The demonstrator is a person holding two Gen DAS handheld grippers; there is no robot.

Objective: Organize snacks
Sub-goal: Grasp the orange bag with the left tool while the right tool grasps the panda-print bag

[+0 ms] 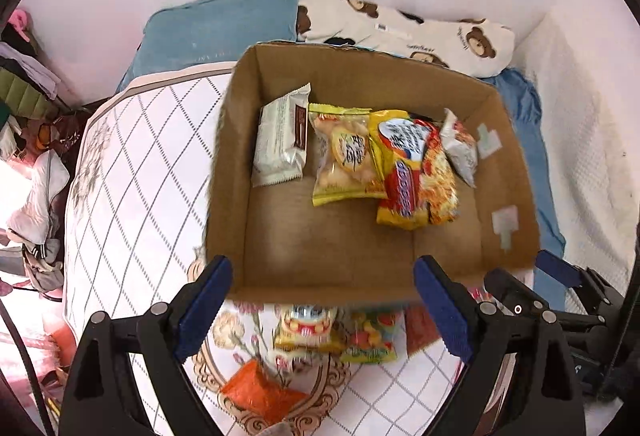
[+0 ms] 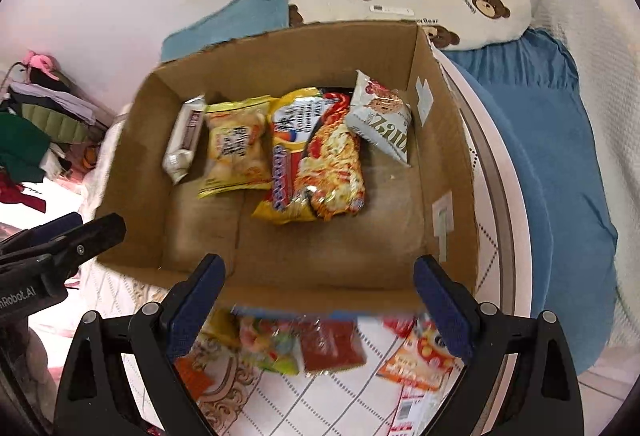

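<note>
Printed "nRobot.AI", cut off at the frame edge, on the left gripper body as seen from the right wrist. Faint "…y Bear" lettering among brown bear faces on the cream pillow. Large slanted letters on the grey-white packet, partly readable, something like "nugz", not sure. Asian script in a round badge on the yellow snack bag; too small to read. Red-and-blue banner on the noodle pack, its characters blurred. Brown label strip on the white wrapper, illegible. All four lying side by side in the far half of the open cardboard box, on a quilted bed with a blue pillow behind. More snacks outside the box, just past its near wall: a yellow packet, a gummy-like bag, an orange pack, a red pouch, an orange-white packet with a barcode; all smeared by motion blur and partly hidden by the box rim and the blue pads. Left fingers spread wide, nothing between them. Right gripper likewise wide apart, gripping nothing. Heap of clothes at the left edge, hard to sort out.
</note>
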